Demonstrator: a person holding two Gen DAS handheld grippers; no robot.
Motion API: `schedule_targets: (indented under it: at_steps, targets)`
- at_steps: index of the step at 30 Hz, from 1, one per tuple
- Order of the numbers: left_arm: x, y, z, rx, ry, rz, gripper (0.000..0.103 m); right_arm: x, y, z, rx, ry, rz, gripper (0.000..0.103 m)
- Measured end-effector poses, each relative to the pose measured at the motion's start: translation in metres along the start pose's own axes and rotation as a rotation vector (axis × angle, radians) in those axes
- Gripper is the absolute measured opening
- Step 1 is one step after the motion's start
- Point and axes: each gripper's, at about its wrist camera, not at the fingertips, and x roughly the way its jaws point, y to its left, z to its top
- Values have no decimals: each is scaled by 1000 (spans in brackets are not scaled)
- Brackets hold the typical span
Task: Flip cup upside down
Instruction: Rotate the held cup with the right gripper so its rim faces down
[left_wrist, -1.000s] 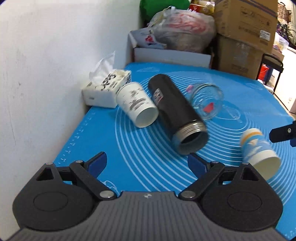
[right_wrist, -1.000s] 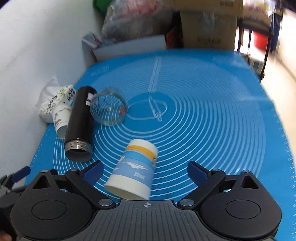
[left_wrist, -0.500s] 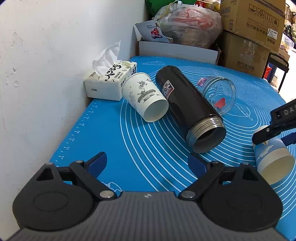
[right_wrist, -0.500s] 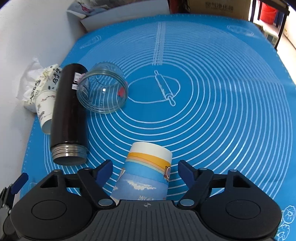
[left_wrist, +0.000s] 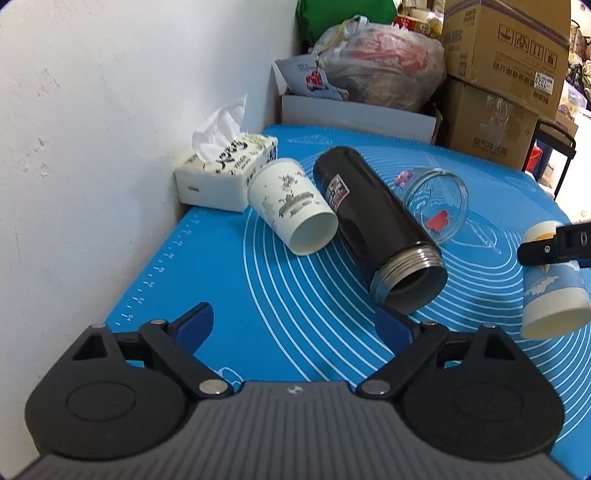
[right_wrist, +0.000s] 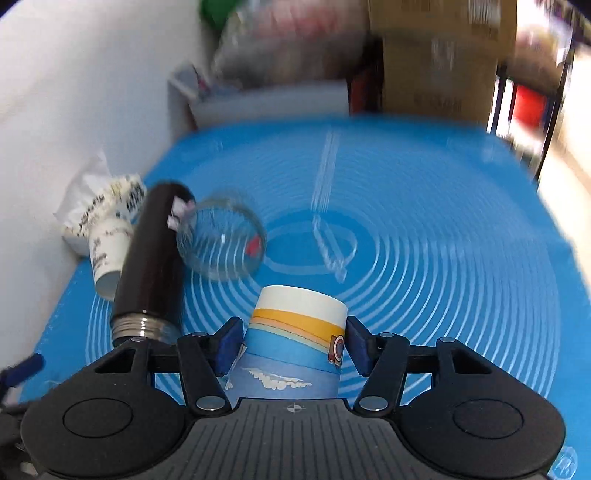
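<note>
A blue paper cup (right_wrist: 295, 343) with a yellow band and white clouds sits between my right gripper's (right_wrist: 291, 345) blue pads, which are closed against its sides. In the left wrist view the cup (left_wrist: 550, 288) is at the far right, held off the mat, mouth down towards the camera, with a right finger (left_wrist: 554, 247) across it. My left gripper (left_wrist: 295, 328) is open and empty above the mat's near left part. A white printed paper cup (left_wrist: 295, 206), a black flask (left_wrist: 376, 221) and a clear glass jar (left_wrist: 436, 203) lie on their sides.
A blue silicone mat (right_wrist: 424, 229) covers the table. A tissue box (left_wrist: 225, 170) stands against the white wall on the left. A white box, a plastic bag (left_wrist: 380, 66) and cardboard boxes (left_wrist: 502, 74) stand at the back.
My right gripper moved onto the blue cup, closed on its sides and lifted and tilted it. The left gripper edged forward and stayed open.
</note>
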Motion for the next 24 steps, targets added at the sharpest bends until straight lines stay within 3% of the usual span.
schedule_targets:
  at_steps: [4,8,16,22,24]
  targets:
    - [-6,-1,-1,-11,-16,-5,94,-15,11,-29,-148,-244,-92,57]
    - [-9,-3,-4,-7,-19,-11,94,-15,12,-47,-195,-358,-129,57]
    - [-14,-5,-9,-26,-19,-25,94,-15,35,-81,-364,-455,-182,55]
    - [-22,-11,-13,-15,-21,-41,94,-25,35,-89,-320,-427,-157,54]
    - [-24,-13,-14,-9,-20,-41,94,-27,32,-89,-293,-410,-153,62]
